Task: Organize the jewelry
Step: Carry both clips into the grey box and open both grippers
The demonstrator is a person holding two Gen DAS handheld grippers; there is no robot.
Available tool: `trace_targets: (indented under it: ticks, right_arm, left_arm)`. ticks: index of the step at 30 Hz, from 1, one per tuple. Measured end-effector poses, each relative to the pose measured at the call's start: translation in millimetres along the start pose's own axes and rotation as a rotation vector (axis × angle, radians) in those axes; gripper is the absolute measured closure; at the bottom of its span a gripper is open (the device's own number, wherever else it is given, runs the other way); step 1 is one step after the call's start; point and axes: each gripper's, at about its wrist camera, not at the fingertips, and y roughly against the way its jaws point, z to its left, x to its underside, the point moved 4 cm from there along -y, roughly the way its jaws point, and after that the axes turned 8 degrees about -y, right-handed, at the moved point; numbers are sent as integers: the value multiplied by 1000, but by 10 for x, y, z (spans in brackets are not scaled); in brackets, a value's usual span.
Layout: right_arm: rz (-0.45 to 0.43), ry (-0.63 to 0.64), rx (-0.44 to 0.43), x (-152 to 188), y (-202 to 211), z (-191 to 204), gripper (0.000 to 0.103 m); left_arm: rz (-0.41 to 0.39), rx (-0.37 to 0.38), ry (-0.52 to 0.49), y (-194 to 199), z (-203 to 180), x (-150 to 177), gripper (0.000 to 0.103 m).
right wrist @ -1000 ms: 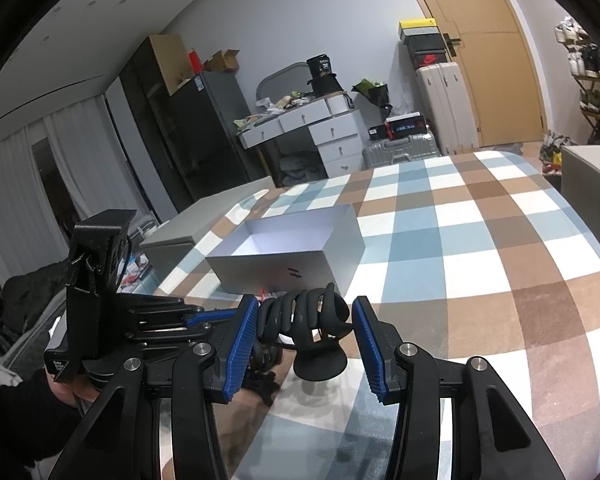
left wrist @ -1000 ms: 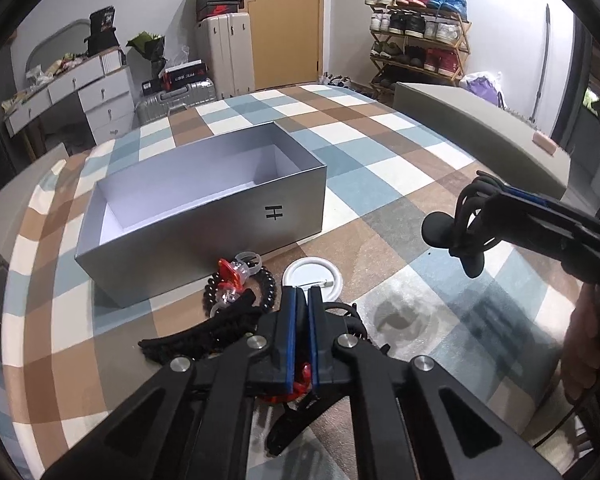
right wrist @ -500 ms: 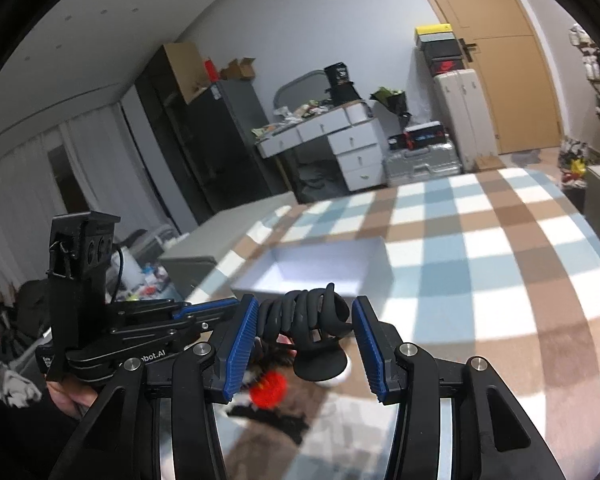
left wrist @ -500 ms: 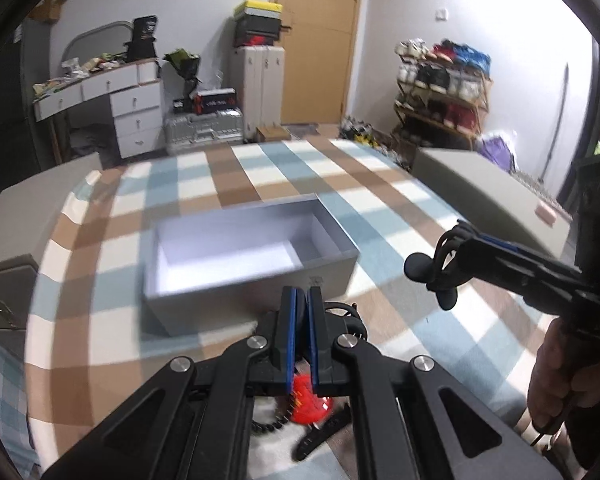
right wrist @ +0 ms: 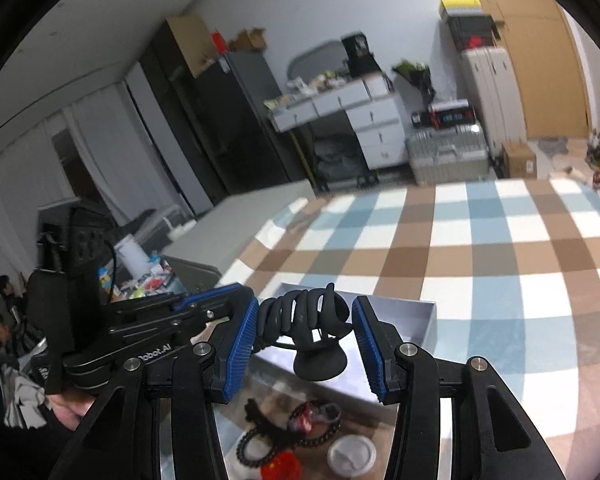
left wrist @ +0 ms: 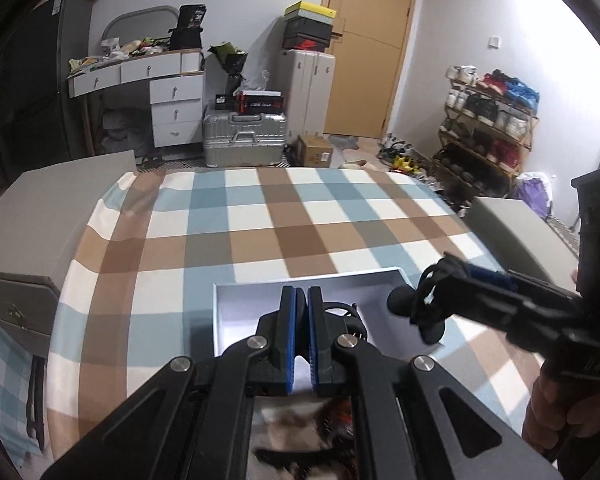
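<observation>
The right claw (right wrist: 305, 336) pinches a black hair clip (right wrist: 300, 320) above the grey box (right wrist: 416, 320).

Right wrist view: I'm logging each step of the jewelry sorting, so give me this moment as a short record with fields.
right tongs: shut on black claw hair clip
left tongs: shut; whether anything is held cannot be told
box: silver, open, under the clip
still on cloth: black bead bracelet, red item, white round item
</observation>
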Motion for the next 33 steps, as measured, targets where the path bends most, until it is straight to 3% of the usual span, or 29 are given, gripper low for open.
trace_targets:
  ticks: [11, 30, 33]
  right_arm:
    - [107, -11, 107, 9, -486, -160, 56]
    - [161, 1, 123, 55, -751, -213, 54]
    - [137, 15, 130, 50, -684, -198, 39]
  left_arm:
    - [81, 22, 37, -303, 152, 78, 102]
    - [134, 88, 52, -494, 168, 114, 101]
    - [130, 74, 55, -447, 182, 114, 99]
